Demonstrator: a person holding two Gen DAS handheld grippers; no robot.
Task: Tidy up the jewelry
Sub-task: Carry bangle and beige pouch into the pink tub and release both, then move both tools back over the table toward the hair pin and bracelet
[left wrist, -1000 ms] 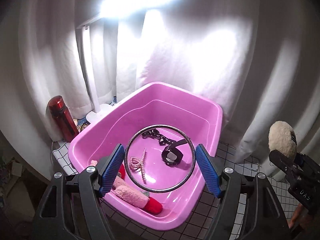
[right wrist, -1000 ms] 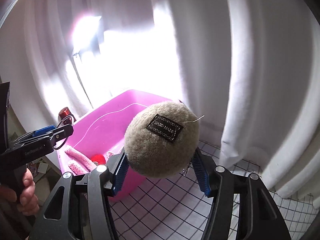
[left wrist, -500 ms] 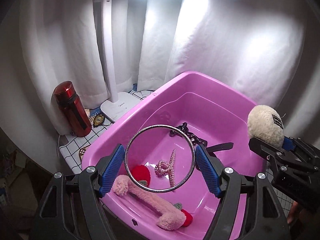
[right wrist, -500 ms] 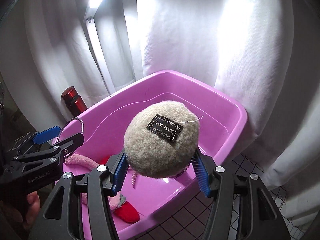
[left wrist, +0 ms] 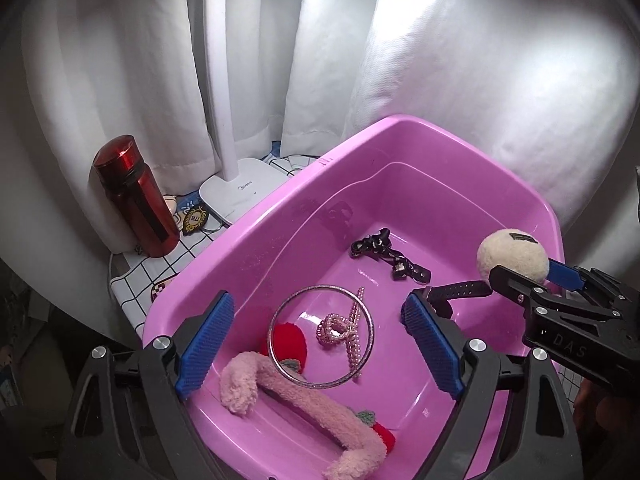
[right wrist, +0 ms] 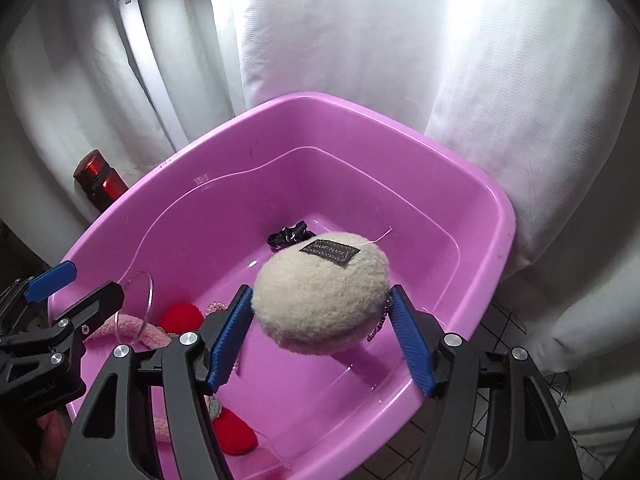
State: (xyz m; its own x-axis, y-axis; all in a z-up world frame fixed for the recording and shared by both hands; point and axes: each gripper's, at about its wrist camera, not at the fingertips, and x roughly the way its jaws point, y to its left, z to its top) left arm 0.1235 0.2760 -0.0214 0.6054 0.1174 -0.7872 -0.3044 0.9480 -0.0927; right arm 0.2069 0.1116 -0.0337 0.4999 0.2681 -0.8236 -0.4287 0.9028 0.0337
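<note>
A pink plastic tub point(left wrist: 256, 232) holds a pearl strand point(left wrist: 340, 328), a black chain point(left wrist: 384, 254), a black watch strap point(left wrist: 460, 290) and a pink fuzzy headband point(left wrist: 296, 396) with red strawberries. My left gripper point(left wrist: 318, 344) is open over the tub; a silver bangle point(left wrist: 320, 338) is free between its blue pads, falling or resting inside. My right gripper point(right wrist: 320, 332) has opened wide; the cream fluffy pompom point(right wrist: 320, 292) with a dark label sits loose between its pads above the tub point(right wrist: 480, 280). The pompom also shows in the left wrist view point(left wrist: 512, 258).
A red bottle point(left wrist: 134, 196) and a white lamp base point(left wrist: 240, 192) stand left of the tub on a checked cloth point(left wrist: 140, 272). White curtains point(left wrist: 440, 60) hang close behind. The checked surface continues right of the tub point(right wrist: 512, 320).
Both grippers moved over the tub and opened. The bangle left the left pads and dropped lower. The pompom, gripped before, now sits loose between the wider right pads.
</note>
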